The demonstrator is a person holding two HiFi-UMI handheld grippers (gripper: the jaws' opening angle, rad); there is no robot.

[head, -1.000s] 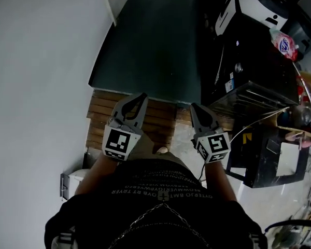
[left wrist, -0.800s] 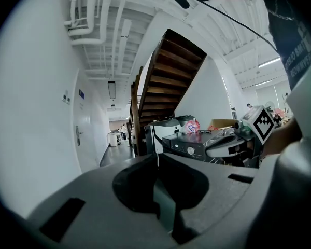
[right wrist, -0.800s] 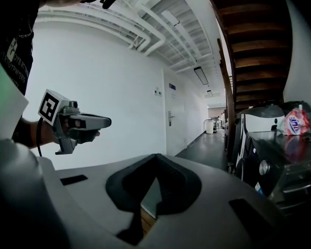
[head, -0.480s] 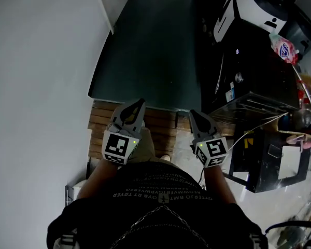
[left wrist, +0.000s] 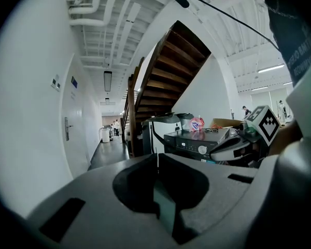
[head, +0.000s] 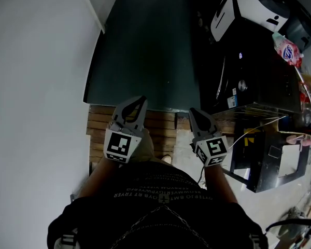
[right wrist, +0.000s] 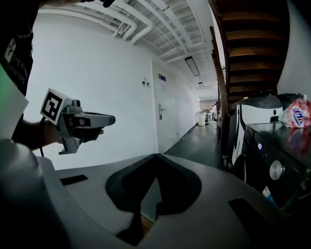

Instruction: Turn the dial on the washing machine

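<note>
The forearms (head: 93, 176) are mostly hidden under the shirt (head: 155, 201). Clenched on nothing, the left hand-held gripper (head: 140, 99) and right hand-held gripper (head: 193, 111) point ahead side by side. The dial (head: 242, 85) sits further off, at the top front edge of the dark washing machine (head: 264, 71), tough to make out.

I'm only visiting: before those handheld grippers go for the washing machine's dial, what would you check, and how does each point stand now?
1. Dial in sight on the washing machine: ok.
2. Right gripper empty: ok, nothing between its fingers.
3. Its fingers parted to take the dial: not ok, they are together.
4. Right gripper at the dial: not ok, clearly apart from it.
5. Left gripper clear of the machine: ok, shut and empty.
6. Dial's setting: cannot tell, too small.
</note>
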